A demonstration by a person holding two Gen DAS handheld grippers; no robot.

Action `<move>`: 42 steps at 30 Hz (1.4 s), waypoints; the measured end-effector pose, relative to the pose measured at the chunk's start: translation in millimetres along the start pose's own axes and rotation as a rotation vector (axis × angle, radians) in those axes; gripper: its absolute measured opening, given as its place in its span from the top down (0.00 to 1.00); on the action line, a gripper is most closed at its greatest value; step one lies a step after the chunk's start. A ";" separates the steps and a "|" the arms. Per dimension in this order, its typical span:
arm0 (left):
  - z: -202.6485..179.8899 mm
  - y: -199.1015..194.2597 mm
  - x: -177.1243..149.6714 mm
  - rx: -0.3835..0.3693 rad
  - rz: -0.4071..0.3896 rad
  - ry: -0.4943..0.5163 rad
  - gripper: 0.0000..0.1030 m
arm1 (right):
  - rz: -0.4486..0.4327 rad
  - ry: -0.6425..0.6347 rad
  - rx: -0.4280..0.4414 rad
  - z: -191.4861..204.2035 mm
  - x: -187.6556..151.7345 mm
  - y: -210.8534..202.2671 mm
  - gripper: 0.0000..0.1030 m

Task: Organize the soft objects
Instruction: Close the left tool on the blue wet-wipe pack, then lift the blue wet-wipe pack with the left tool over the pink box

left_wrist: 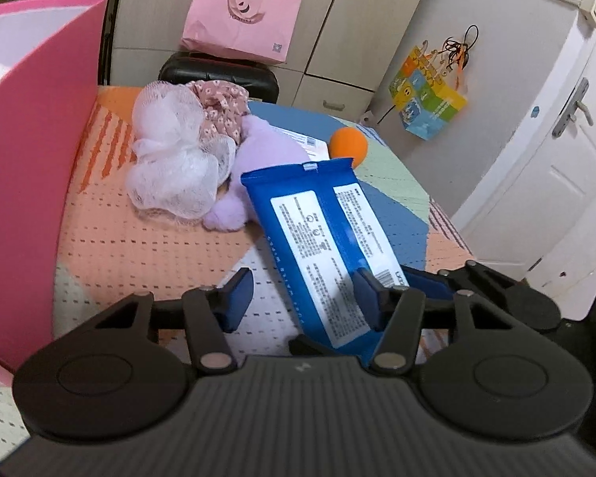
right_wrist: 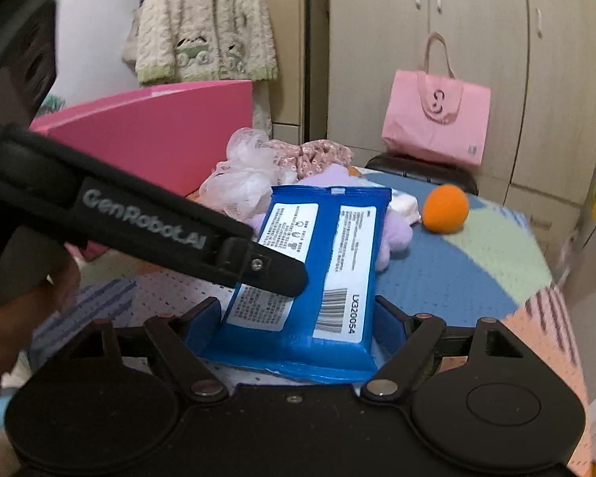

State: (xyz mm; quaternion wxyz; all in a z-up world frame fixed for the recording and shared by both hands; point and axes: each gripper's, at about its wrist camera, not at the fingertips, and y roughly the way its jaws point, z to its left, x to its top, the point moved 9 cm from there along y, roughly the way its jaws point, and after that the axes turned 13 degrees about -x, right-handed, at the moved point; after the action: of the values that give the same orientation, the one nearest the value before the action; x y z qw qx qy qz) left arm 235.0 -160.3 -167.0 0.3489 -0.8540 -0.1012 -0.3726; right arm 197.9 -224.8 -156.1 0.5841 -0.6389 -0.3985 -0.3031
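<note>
A blue wet-wipe pack (right_wrist: 310, 278) with white labels sits between the fingers of my right gripper (right_wrist: 298, 322), which is shut on its sides and holds it tilted above the table. My left gripper (left_wrist: 304, 296) is open; the pack (left_wrist: 326, 246) lies across its right finger (left_wrist: 367, 298), and its left finger touches nothing. The left gripper's arm (right_wrist: 147, 222) crosses the right wrist view over the pack. Behind lie a white mesh sponge (left_wrist: 175, 159), a floral fabric piece (left_wrist: 222, 107), a purple plush (left_wrist: 258, 155) and an orange ball (left_wrist: 349, 145).
A pink box (left_wrist: 31, 151) stands open at the left, also in the right wrist view (right_wrist: 159, 131). The table has a colourful knitted cover (left_wrist: 139, 246). A pink tote (left_wrist: 242, 20) sits on a black case behind. Cupboards and a white door stand beyond the table edge.
</note>
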 end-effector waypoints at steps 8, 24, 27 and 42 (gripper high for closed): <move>-13.0 2.8 -6.0 0.025 -0.027 0.044 0.66 | -0.008 0.027 -0.016 3.0 -1.9 -1.0 0.28; -34.8 -13.6 -22.3 0.093 -0.028 0.146 0.67 | -0.006 0.124 -0.014 4.6 -6.8 -17.6 0.35; -34.2 -20.6 -21.8 0.100 -0.031 0.135 0.67 | 0.008 0.157 0.018 8.0 -7.8 -23.3 0.35; -34.1 -59.0 -39.7 0.094 0.068 0.035 0.67 | 0.159 0.253 0.137 30.1 -9.4 -54.2 0.35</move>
State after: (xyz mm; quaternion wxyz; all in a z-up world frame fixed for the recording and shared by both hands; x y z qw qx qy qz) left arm 162.3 -136.4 -148.0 0.4029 -0.8329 -0.0836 -0.3700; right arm 144.1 -196.5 -140.7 0.6941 -0.5838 -0.2896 -0.3059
